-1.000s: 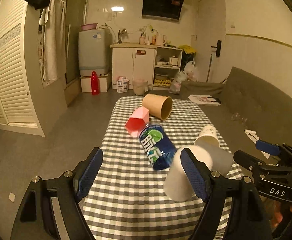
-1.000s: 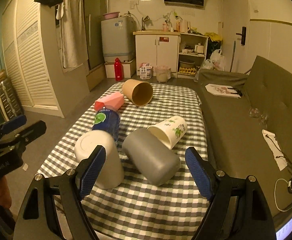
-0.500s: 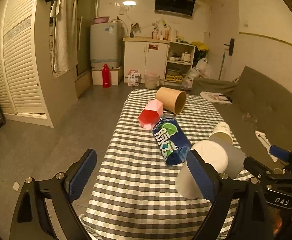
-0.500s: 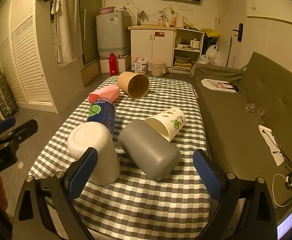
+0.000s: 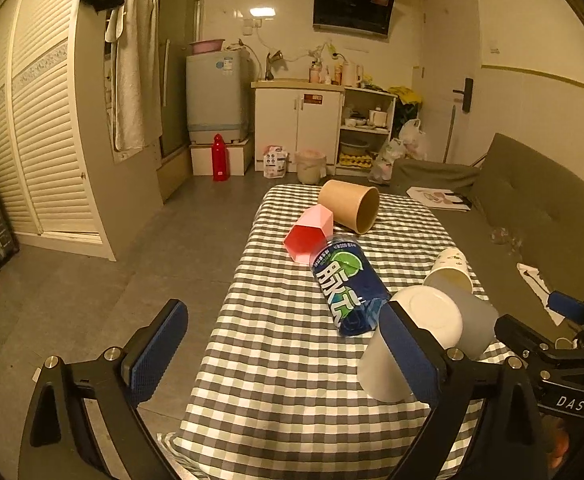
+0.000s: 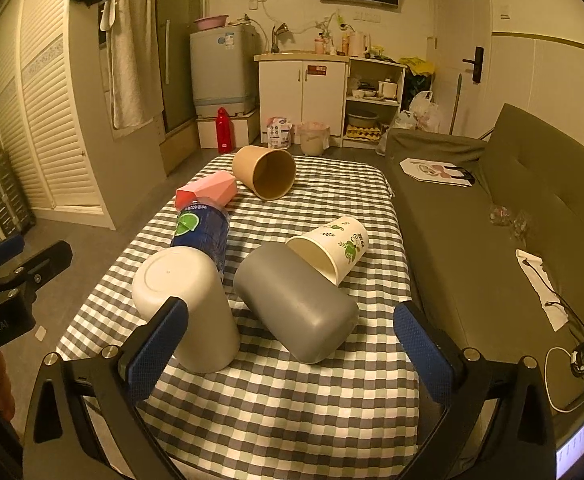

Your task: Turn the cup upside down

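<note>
A white cup (image 6: 187, 304) stands upside down, base up, at the near left of the checked table (image 6: 292, 400); it also shows in the left wrist view (image 5: 420, 332), partly behind my finger. A grey cup (image 6: 296, 304) lies on its side beside it. A printed paper cup (image 6: 332, 246), a brown paper cup (image 6: 265, 172) and a pink cup (image 6: 207, 190) lie on their sides farther back. My right gripper (image 6: 292, 344) is open and empty, back from the cups. My left gripper (image 5: 283, 352) is open and empty above the table's left side.
A blue bottle (image 5: 348, 284) lies on its side between the white and pink cups. A grey sofa (image 6: 512, 240) runs along the table's right side. Open floor (image 5: 91, 280) lies to the left. Kitchen cabinets (image 6: 304, 96) stand at the back.
Both grippers have drawn back and up from the table; the cups look smaller and farther. The white cup stays upside down where it stood.
</note>
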### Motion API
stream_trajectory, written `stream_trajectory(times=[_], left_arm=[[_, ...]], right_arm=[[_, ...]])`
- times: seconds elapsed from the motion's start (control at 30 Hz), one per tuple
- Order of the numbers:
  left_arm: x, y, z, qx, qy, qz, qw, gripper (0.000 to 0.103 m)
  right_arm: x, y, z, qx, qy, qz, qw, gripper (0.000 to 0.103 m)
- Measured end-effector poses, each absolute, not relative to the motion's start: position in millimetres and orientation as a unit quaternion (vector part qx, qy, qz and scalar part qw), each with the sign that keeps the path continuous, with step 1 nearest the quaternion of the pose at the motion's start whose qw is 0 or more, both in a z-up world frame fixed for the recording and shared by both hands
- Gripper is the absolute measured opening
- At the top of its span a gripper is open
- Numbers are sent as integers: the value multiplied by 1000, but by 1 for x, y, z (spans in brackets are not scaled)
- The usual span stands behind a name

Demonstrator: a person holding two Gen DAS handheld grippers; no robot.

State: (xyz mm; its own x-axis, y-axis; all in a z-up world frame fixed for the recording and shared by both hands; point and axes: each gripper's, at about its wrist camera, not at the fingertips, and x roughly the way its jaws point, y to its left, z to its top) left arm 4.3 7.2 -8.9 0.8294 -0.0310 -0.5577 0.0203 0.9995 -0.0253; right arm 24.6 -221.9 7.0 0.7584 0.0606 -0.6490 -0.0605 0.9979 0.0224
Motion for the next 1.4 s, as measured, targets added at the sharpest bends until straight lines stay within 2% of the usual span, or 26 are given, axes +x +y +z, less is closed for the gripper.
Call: stream_trajectory(times=[1.4], left_arm=[[0, 7, -5, 3, 279, -6, 960, 100]], right_arm=[[24, -223, 5, 4, 344, 21, 939, 103]])
